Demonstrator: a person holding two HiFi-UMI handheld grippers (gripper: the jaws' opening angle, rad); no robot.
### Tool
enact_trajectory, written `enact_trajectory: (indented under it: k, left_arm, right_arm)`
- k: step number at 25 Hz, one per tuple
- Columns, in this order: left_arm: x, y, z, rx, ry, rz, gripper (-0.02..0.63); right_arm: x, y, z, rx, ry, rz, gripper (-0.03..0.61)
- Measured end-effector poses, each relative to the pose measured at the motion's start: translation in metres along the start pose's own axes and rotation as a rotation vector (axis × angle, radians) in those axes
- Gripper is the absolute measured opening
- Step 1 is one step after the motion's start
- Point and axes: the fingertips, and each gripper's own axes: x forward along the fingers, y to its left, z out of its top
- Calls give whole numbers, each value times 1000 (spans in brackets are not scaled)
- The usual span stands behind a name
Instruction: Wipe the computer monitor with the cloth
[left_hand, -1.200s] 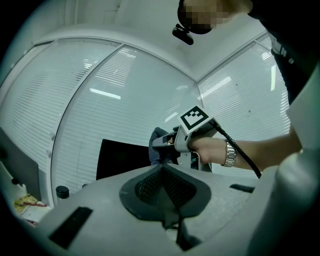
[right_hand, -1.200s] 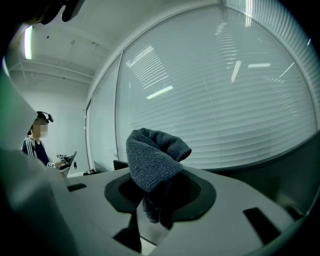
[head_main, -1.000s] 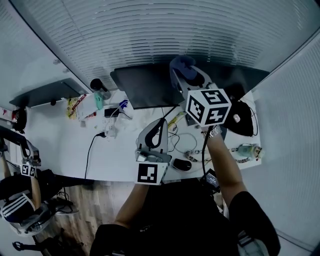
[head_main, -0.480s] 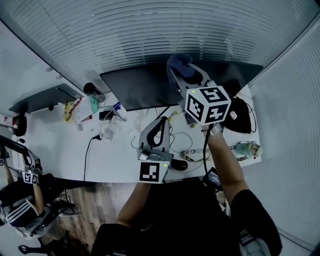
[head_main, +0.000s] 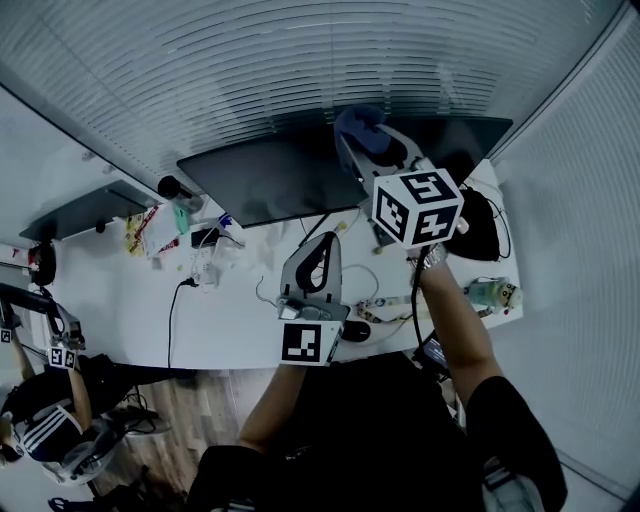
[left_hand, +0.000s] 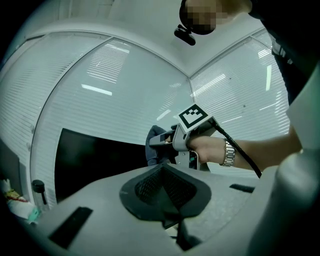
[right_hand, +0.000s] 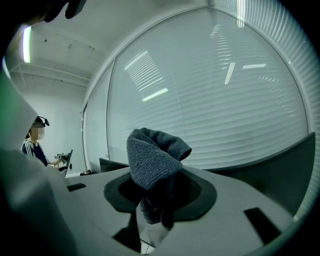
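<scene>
The right gripper (head_main: 362, 150) is raised at the upper edge of the dark monitor (head_main: 265, 180), its jaws clamped on a grey-blue cloth (head_main: 357, 124). In the right gripper view the cloth (right_hand: 152, 157) rises in a folded hump above the gripper (right_hand: 159, 202). Its lower end is pinched between the pads and mostly lost in shadow. No view settles whether the cloth touches the screen. From the head view it overlaps the monitor's top edge, and the gripper body and its marker cube (head_main: 417, 208) cover the panel just to the right.

The left gripper (head_main: 318, 262) hangs lower, over the white tabletop (head_main: 235, 315) in front of the monitor. In its own view the jaws are pressed together with nothing between them (left_hand: 166, 195). Beyond them show the monitor (left_hand: 95, 160), cut off by the gripper body below, and the cloth (left_hand: 156, 145) held in the right gripper.

Cables (head_main: 370, 285) and a dark mouse (head_main: 355, 331) lie on the tabletop. The smaller items at its left end are too small to name. Window blinds (head_main: 300, 70) fill the background. A second person (head_main: 45, 430) sits at the lower left, partly cut off by the frame.
</scene>
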Motion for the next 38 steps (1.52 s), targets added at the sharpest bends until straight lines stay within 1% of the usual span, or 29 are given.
enact_trajectory:
  k: [8,14,19,28,38]
  left_arm:
    - [20,-34,-6,-5,-6,-20,6]
    - [31,-55,-11,-4,-7,-24,6]
    - [36,-70,-17,3,13,-21,6]
    - [40,-101,-17,14,21,-20,6]
    - [54,-136,-15,17,16,-26,6]
  right_arm:
    - [-22,-41,2,-2,-5,-26,144]
    - [-33,-60,2,-5,-8,-24,144]
    - [-40,-74,3,-10,-7,-21,144]
    - [-62,-108,4,8,-2,-48,144]
    - [-85,-154,4,-33,15,-91,144]
